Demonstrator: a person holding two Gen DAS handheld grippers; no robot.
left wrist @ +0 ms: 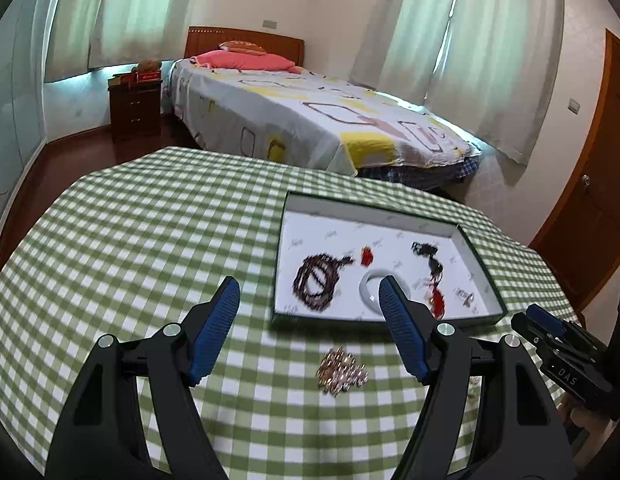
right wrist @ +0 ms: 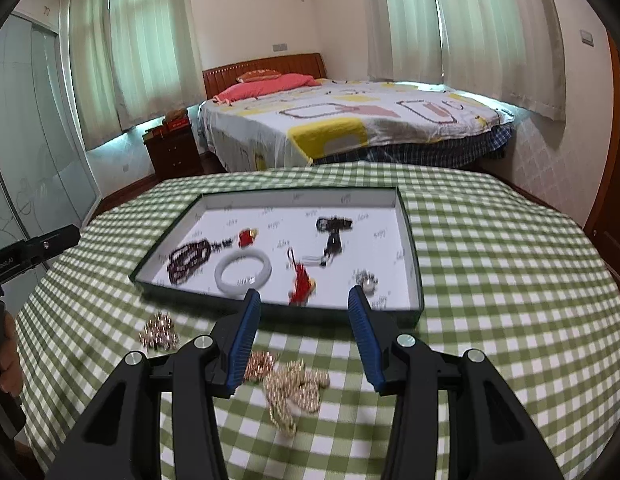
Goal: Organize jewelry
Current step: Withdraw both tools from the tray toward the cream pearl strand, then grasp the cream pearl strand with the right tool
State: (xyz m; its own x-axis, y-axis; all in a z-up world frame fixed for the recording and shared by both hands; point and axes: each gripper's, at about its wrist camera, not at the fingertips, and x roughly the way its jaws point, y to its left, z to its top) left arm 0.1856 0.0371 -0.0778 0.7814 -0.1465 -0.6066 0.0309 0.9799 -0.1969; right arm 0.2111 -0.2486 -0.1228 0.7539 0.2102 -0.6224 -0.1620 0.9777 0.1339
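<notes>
A shallow white-lined box [left wrist: 288,210] [right wrist: 407,240] lies on the checked table. It holds a dark bead string [left wrist: 315,280] [right wrist: 188,260], a white bangle [left wrist: 367,294] [right wrist: 242,270], a red bead [left wrist: 366,256] [right wrist: 246,237], a red tassel charm [right wrist: 300,282], a black piece [right wrist: 331,228] and a small silver piece [right wrist: 365,280]. My left gripper [left wrist: 310,290] is open above a rose-gold bead cluster [left wrist: 341,372] [right wrist: 158,332] on the cloth. My right gripper [right wrist: 304,298] is open above a pale gold chain pile [right wrist: 294,390] and a smaller rose-gold cluster [right wrist: 260,364].
The green checked tablecloth [left wrist: 150,220] [right wrist: 509,260] covers a round table. The right gripper body [left wrist: 569,356] shows at the right of the left view; the left one [right wrist: 26,254] shows at the left of the right view. A bed [right wrist: 349,124] stands behind.
</notes>
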